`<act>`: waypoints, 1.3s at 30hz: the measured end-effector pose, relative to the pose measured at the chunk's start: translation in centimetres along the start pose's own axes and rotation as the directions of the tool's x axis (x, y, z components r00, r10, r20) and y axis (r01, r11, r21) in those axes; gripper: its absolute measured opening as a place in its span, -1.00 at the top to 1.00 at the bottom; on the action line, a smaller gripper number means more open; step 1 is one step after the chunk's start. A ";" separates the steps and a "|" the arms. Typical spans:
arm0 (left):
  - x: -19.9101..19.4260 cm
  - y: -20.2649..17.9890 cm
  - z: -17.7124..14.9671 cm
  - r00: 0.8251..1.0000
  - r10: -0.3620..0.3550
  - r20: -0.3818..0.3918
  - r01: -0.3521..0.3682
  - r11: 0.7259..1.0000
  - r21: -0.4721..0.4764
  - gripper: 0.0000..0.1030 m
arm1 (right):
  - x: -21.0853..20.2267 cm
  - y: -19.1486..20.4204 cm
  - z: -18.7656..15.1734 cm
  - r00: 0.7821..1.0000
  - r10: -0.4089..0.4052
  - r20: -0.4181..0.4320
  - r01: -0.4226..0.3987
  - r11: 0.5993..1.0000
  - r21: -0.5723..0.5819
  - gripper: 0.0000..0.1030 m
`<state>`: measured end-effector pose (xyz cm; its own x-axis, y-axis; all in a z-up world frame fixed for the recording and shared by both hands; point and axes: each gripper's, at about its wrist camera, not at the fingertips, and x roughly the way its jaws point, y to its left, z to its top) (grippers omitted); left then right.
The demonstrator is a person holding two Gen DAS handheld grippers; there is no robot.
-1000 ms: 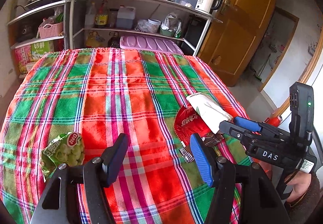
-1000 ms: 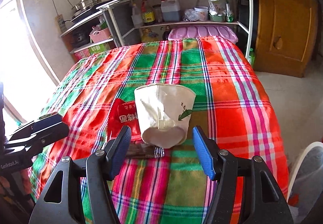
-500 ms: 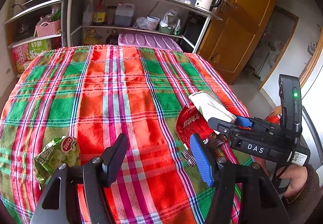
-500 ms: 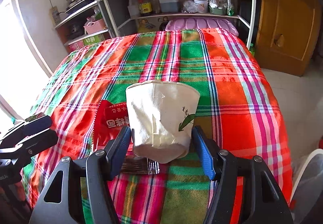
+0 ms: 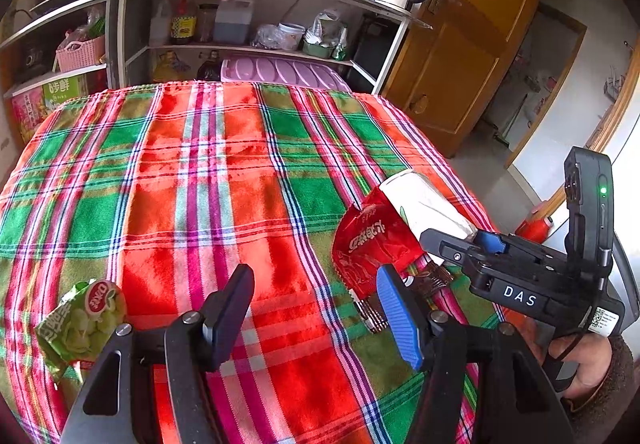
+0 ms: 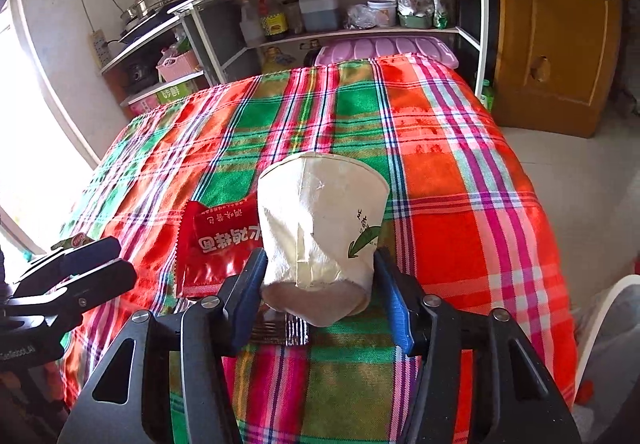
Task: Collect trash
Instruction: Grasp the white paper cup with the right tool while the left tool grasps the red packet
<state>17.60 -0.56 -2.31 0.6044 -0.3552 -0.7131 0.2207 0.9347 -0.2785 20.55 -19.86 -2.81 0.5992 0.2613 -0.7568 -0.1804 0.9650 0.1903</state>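
Note:
A crumpled white paper cup [image 6: 320, 232] lies on its side on the plaid tablecloth, base toward me. My right gripper [image 6: 320, 284] has its fingers against both sides of the cup's base. The cup [image 5: 424, 204] and right gripper [image 5: 472, 240] also show in the left wrist view. A red snack wrapper [image 6: 216, 244] [image 5: 372, 240] lies left of the cup, and a dark foil wrapper [image 6: 280, 330] lies under its base. My left gripper [image 5: 316, 308] is open and empty above the cloth. A green snack bag [image 5: 80, 320] lies to its left.
The table [image 5: 200, 164] has a red and green plaid cloth. Kitchen shelves [image 5: 256, 44] with bottles, pots and a purple tray stand behind it. A wooden door [image 5: 472, 56] is at right. A white bin rim [image 6: 600, 324] shows at the right table edge.
My right gripper has moved forward around the cup's base and narrowed onto it. My left gripper has drifted a little and stays open.

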 end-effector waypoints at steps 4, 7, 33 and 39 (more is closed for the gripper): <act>1.0 -0.5 0.5 1.000 -0.026 -0.007 0.026 1.000 0.011 -0.23 | -0.2 -0.3 0.1 1.000 0.000 0.005 0.000 1.000 0.004 -0.05; 1.9 -1.0 1.3 1.000 -0.022 -0.019 0.022 1.000 0.020 -0.23 | -0.1 -0.4 0.1 1.000 -0.011 0.002 0.011 1.000 0.005 -0.05; 7.3 -2.9 3.5 0.998 -0.006 -0.068 0.011 0.997 0.078 -0.23 | -1.0 -3.3 -0.2 0.993 -0.116 0.019 0.114 0.991 0.073 -0.05; 7.6 -3.4 3.5 0.998 0.010 -0.062 -0.004 0.995 0.100 -0.23 | -1.0 -3.2 -0.2 0.993 -0.119 0.017 0.118 0.991 0.071 -0.05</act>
<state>24.07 -6.40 -4.54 0.5581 -0.3457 -0.7544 0.2934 0.9326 -0.2102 20.37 -23.25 -2.82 0.6294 0.1449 -0.7635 -0.0529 0.9882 0.1440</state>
